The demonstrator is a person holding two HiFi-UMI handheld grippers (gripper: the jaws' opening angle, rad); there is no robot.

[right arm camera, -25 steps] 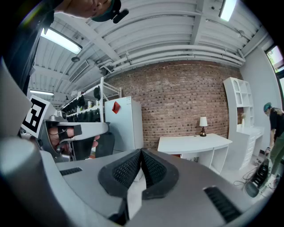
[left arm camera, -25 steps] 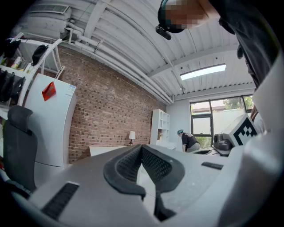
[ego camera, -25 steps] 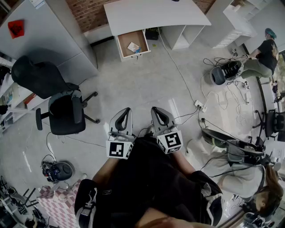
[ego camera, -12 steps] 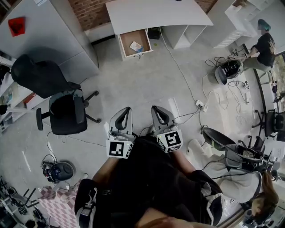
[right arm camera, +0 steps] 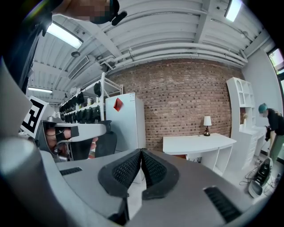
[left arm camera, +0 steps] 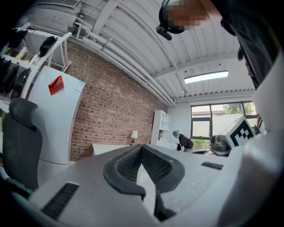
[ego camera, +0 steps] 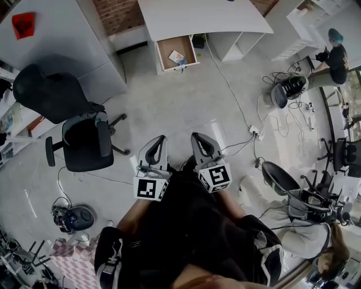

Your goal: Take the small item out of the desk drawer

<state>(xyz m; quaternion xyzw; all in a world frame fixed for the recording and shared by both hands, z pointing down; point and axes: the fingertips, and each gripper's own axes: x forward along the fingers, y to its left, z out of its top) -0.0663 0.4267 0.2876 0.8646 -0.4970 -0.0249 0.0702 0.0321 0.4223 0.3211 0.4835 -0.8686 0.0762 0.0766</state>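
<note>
both jaws closed on nothing, left gripper (ego camera: 162,140) and right gripper (ego camera: 195,138) side by side over the floor, well apart from the open drawer (ego camera: 163,61) under the white desk (ego camera: 203,17), small item (ego camera: 176,56) lying inside it.

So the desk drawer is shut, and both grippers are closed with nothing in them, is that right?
Not quite. The desk drawer is pulled open, with a small item lying in it; the head view shows this. The left gripper and right gripper are closed with nothing in them.
</note>
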